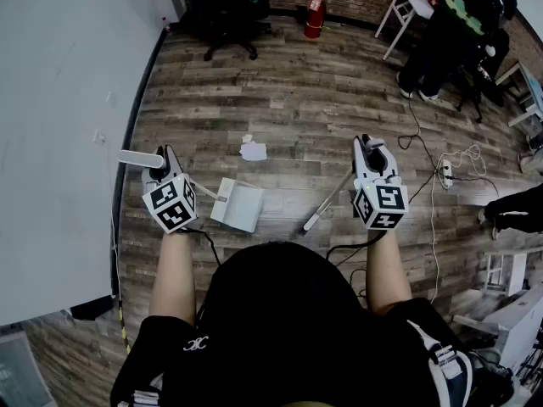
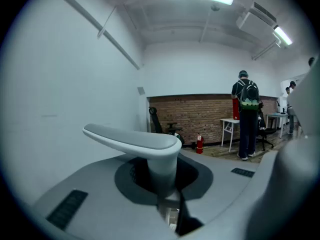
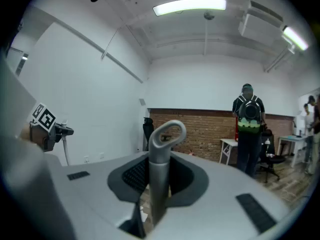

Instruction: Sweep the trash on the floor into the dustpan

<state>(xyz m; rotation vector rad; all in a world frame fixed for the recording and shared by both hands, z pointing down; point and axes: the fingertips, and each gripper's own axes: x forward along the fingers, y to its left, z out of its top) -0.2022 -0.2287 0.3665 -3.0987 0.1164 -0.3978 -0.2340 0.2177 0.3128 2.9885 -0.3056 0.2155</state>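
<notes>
My left gripper (image 1: pixel 163 168) is shut on the pale grey handle (image 1: pixel 140 158) of the long-handled dustpan, whose white pan (image 1: pixel 237 205) rests on the wooden floor just in front of me. In the left gripper view that curved handle (image 2: pixel 135 140) stands upright between the jaws. My right gripper (image 1: pixel 371 151) is shut on the grey broom stick (image 3: pixel 159 174), which ends in a hanging loop; the broom's lower end (image 1: pixel 313 221) touches the floor right of the pan. A crumpled white paper (image 1: pixel 253 149) lies on the floor beyond the pan.
A white wall (image 1: pixel 59 142) runs along my left. A black office chair (image 1: pixel 225 11) and a red fire extinguisher (image 1: pixel 315 15) stand at the far wall. A person (image 1: pixel 454 32) stands by a white table (image 1: pixel 407 2). Cables and a power strip (image 1: pixel 446 173) lie at right.
</notes>
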